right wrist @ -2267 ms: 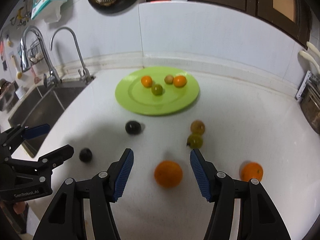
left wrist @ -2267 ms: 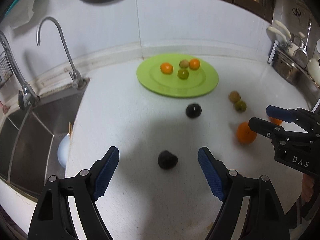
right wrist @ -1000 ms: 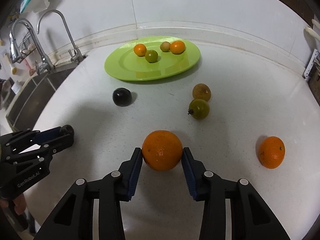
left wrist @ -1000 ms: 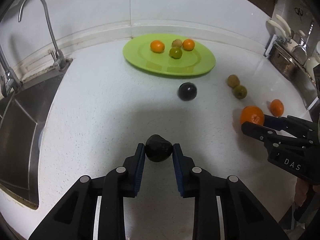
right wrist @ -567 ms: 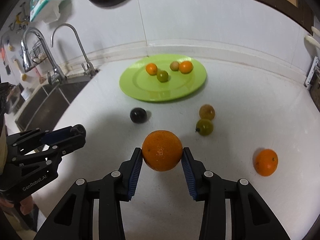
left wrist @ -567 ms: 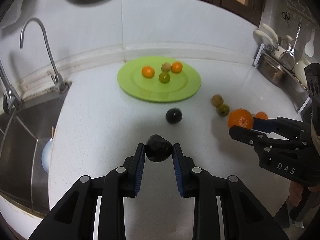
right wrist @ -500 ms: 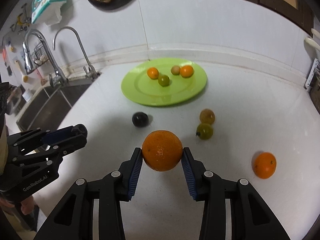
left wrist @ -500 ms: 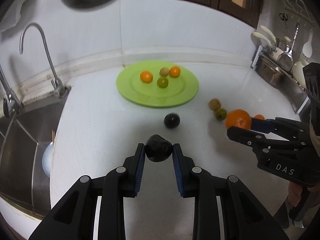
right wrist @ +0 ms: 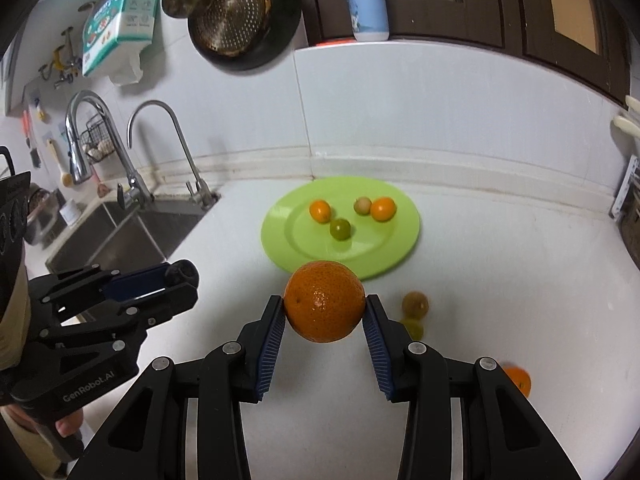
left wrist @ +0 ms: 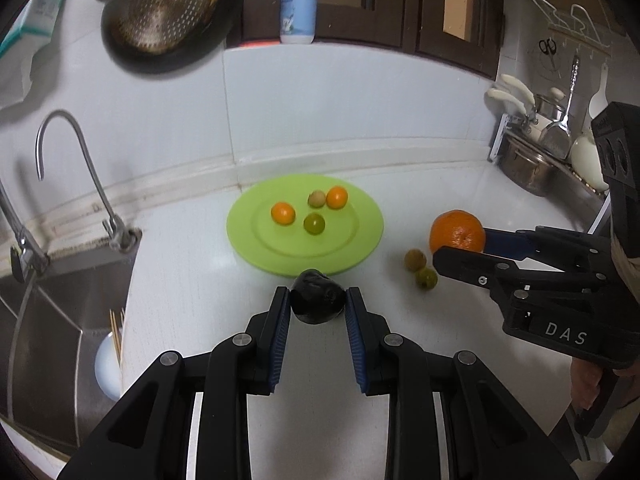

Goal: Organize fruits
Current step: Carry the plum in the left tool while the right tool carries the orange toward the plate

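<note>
My left gripper (left wrist: 318,304) is shut on a dark, nearly black fruit (left wrist: 317,295) and holds it above the white counter, near the front rim of the green plate (left wrist: 360,236). My right gripper (right wrist: 325,316) is shut on a large orange (right wrist: 325,301), also lifted, short of the plate (right wrist: 408,240). The plate holds several small fruits: two orange, one green, one pale. A brown fruit (right wrist: 415,303), a green fruit (right wrist: 414,327) and a small orange (right wrist: 518,380) lie on the counter at the right. The second dark fruit is hidden.
A steel sink (left wrist: 52,312) with taps (left wrist: 92,176) lies at the left. Pots and utensils (left wrist: 532,160) stand at the back right. A colander (right wrist: 240,12) hangs on the wall. The white wall runs behind the plate.
Both grippers closed on their fruits, lifted them off the counter and carried them toward the plate. The second dark fruit has passed out of sight behind the held one.
</note>
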`<state>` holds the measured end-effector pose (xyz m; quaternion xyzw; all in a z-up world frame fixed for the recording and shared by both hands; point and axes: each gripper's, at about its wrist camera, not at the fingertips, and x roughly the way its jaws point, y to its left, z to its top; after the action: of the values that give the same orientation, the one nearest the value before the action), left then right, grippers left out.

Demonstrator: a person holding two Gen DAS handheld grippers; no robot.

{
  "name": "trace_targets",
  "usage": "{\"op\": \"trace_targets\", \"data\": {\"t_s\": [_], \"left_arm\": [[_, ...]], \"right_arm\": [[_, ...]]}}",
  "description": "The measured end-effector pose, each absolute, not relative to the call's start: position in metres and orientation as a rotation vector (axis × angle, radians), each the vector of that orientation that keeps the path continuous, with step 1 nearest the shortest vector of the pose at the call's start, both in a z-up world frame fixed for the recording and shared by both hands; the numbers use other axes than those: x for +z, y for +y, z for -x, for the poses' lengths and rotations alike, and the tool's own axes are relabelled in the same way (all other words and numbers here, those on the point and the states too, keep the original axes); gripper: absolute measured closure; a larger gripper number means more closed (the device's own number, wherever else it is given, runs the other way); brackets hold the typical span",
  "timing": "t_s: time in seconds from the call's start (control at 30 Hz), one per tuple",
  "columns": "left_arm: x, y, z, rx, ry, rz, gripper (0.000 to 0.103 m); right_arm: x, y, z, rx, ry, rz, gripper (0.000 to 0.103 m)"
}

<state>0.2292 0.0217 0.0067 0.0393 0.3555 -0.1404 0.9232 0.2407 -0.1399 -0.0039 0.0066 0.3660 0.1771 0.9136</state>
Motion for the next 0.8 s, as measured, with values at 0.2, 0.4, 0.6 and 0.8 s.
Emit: {"op": "trace_targets", "data": {"t_s": [0.2, 0.4, 0.6, 0.8], "left_arm": [[0.018, 0.018, -0.239, -0.294, 0.701, -0.096, 0.075], [0.027, 0.018, -0.254, -0.292, 0.677, -0.105, 0.075], [0.032, 0.016, -0.277, -0.3, 0.673, -0.109, 0.075], [0.034, 0.013, -0.302, -0.302, 0.673, -0.122, 0.075]], "right_arm": [[0.004, -0.14, -0.255, 0.387, 0.734, -0.033, 0.062], [0.01, -0.139, -0.273, 0.396, 0.73, -0.042, 0.062], [0.018, -0.137, -0.298, 0.392, 0.72, -0.025, 0.062], [0.024, -0.13, -0.323, 0.399, 0.718, -0.007, 0.062]]}}
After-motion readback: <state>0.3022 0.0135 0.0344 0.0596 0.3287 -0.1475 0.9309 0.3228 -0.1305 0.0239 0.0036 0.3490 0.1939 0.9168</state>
